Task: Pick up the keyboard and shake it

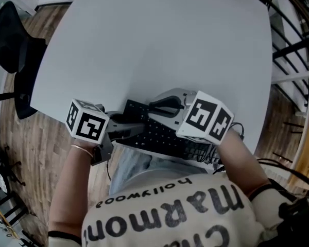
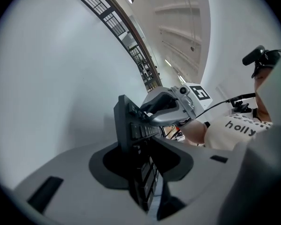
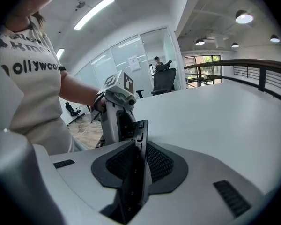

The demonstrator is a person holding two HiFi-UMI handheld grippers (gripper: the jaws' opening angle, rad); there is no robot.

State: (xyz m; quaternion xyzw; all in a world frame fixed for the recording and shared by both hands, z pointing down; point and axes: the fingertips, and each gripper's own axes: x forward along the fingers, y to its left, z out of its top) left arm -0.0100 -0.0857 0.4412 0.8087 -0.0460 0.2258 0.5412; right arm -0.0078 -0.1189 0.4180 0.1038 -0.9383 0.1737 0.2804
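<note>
Head view: the black flat computer keyboard (image 1: 162, 137) lies in the lower middle of the frame, at the near edge of the pale grey round-cornered table (image 1: 144, 35), with its near side reaching past the rim toward the person's body. The left gripper (image 1: 124, 123) meets its left end and the right gripper (image 1: 153, 107) reaches over its far side near the middle. From here I cannot tell whether it has cleared the tabletop.

Left gripper view: the keyboard (image 2: 130, 121) stands edge-on between the jaws of the left gripper (image 2: 143, 172), with its back against one pad. A dark sliver seems to remain on the key side, so I judge this gripper is around the slab but not yet clamped. The right gripper (image 2: 150, 112) bites the board further along, in the centre of the frame. Before any lift, this hold should be squeezed home until both pads bear flat on the board.

Right gripper view: the right gripper (image 3: 138, 172) is clenched on the keyboard's (image 3: 141, 135) thin edge, its ribbed pads pressed to both faces. The left gripper (image 3: 123, 125) stands at the far end, centre left. A good shake needs both grips firm and deep, and the two hands moving together so the slab is not twisted or levered out of the looser hold.
</note>
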